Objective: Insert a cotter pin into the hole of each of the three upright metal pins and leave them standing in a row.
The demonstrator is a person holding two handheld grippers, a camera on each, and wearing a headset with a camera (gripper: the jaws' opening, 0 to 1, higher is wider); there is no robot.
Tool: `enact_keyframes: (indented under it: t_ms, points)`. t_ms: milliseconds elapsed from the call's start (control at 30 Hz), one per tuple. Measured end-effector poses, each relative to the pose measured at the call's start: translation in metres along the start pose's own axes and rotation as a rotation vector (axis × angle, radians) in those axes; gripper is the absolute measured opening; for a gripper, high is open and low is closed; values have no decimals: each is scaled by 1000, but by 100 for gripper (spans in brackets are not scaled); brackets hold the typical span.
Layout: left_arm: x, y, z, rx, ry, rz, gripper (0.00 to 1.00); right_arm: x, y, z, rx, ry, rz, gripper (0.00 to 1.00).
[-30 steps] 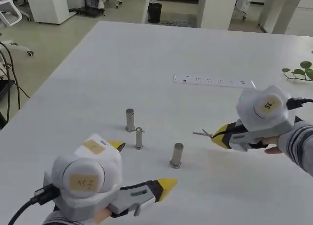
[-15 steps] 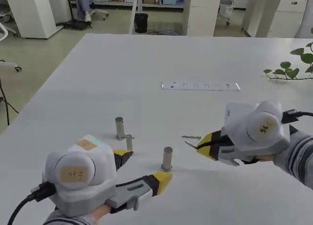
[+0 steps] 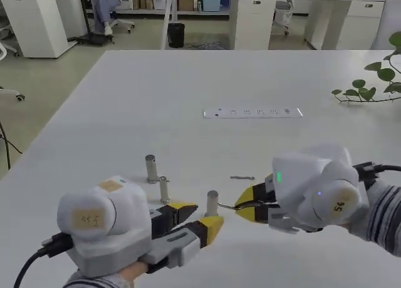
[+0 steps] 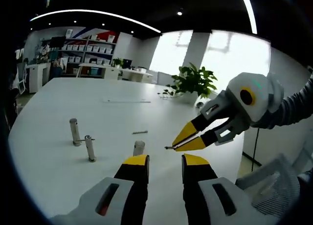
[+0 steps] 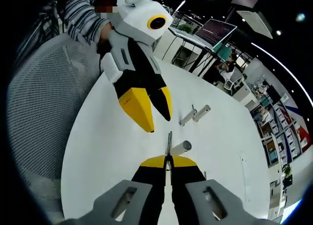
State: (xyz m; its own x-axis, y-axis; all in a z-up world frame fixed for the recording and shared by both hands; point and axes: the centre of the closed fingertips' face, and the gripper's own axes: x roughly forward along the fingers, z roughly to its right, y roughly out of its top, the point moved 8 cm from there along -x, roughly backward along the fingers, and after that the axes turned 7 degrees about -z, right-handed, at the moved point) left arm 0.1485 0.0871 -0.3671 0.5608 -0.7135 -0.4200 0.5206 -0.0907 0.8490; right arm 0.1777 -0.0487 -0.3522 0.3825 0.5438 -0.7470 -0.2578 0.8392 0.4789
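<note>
Nearest to the person, low on the left, the left gripper (image 3: 202, 215) has its yellow jaws apart and holds nothing. Its tips point at the nearest metal pin (image 3: 212, 202), and in the left gripper view this pin (image 4: 139, 147) stands just beyond the open jaws. I judge that the gripper waits there to steady the pin, so that a sideways push does not tip it over. From the right comes the right gripper (image 3: 239, 207), its jaws pressed together on a cotter pin (image 3: 225, 206). The cotter pin lies level and points left, with its free end close to the upper part of the nearest metal pin. Whether it touches cannot be told. It is held level and high most likely because the hole goes across the pin near the top. The hole itself is too small to see. Farther and to the left stands the middle pin (image 3: 164, 189), which has a thin piece across it near the top (image 4: 89, 138). This one seems already done. Behind it the far pin (image 3: 150, 168) is upright and looks bare. The three pins form a slanted row on the table (image 3: 188, 87). A loose cotter pin (image 3: 242, 178) lies flat to the right of the row, probably kept there for the far pin. Far behind lies a power strip (image 3: 252, 113).
</note>
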Motion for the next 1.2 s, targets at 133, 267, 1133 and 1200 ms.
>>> enact_keyframes:
  t_ms: [133,267,1133,1200]
  points:
    - [1,0,2,-20,-9,-5,20,-1,5,-3,-37,5,8,0]
    - [1,0,3,-71,-31,-1,16,-3,10,-6,-67,13,21,0]
    - [2,0,13,34,-59,-15,0,-4,10,-7,-64,33,43,0]
    - [1,-1,12,77,-58,-21,0,-4,8,-6,-30,44,47,0]
